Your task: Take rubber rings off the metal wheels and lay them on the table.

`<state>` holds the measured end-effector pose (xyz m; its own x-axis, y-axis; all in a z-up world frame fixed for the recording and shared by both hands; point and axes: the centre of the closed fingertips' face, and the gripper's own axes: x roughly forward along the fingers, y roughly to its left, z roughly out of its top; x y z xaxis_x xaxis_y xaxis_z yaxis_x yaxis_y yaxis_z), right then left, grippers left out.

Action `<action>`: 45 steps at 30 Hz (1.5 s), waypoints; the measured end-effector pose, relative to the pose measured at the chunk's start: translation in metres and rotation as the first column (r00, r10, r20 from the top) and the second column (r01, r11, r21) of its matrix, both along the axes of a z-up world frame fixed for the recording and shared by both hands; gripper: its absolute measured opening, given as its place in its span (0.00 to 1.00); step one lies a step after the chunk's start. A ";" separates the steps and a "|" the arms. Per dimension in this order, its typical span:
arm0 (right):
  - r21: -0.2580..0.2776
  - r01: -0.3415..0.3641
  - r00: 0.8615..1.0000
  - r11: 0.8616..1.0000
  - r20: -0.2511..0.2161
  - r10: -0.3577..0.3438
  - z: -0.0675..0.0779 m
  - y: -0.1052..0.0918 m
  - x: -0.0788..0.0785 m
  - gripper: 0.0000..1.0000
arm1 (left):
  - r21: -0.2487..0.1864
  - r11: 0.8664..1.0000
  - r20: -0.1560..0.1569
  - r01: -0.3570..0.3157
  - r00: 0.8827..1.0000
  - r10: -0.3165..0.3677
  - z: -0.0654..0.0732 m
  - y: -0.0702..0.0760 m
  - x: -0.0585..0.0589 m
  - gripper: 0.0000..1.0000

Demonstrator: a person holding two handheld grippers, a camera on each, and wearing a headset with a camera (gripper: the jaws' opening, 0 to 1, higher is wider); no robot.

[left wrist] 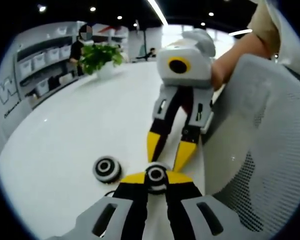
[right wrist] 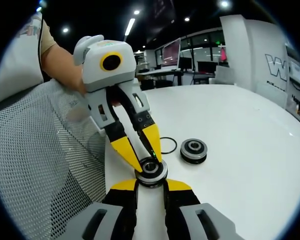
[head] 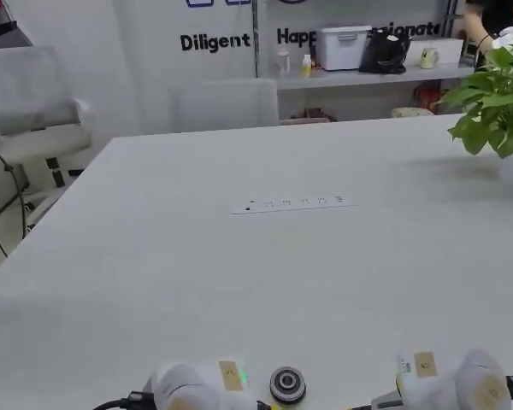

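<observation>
Pulling unevenly is risking a slip — jaws of left gripper (right wrist: 146,159) and right gripper (left wrist: 166,156) are both pinching one black-ringed metal wheel (right wrist: 151,171).

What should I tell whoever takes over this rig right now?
The left claw and right claw are shut on one small round metal wheel near the edge of the white table.
One black rubber ring lies loose on the table, so one is off.
A second round metal wheel lies beside it; whether a ring is on it, I cannot tell.
Left: probably strip the held wheel and lay its ring down.
</observation>
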<state>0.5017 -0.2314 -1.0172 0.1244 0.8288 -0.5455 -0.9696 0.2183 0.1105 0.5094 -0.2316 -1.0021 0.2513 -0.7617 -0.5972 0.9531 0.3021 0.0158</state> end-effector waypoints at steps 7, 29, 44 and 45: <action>0.003 0.044 0.998 0.999 -0.035 -0.044 -0.004 -0.007 0.003 0.02 | -0.006 1.000 -0.005 -0.005 1.000 0.005 0.000 0.000 0.000 0.14; 0.075 0.268 0.928 0.961 -0.287 -0.236 -0.001 -0.013 0.014 0.00 | 0.003 1.000 0.007 -0.007 1.000 0.007 0.000 0.001 0.001 0.13; 0.147 0.354 0.860 0.924 -0.438 -0.260 0.010 -0.010 0.016 0.00 | 0.013 1.000 0.013 -0.013 1.000 0.012 -0.001 0.001 0.001 0.13; 0.145 0.356 0.858 0.923 -0.441 -0.262 0.010 -0.010 0.016 0.00 | 0.014 1.000 0.014 -0.012 1.000 0.012 -0.001 0.001 0.001 0.13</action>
<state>0.5177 -0.2416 -1.0070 0.2005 0.8863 -0.4175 -0.7139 0.4240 0.5572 0.5107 -0.2310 -1.0027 0.2690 -0.7501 -0.6042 0.9491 0.3133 0.0336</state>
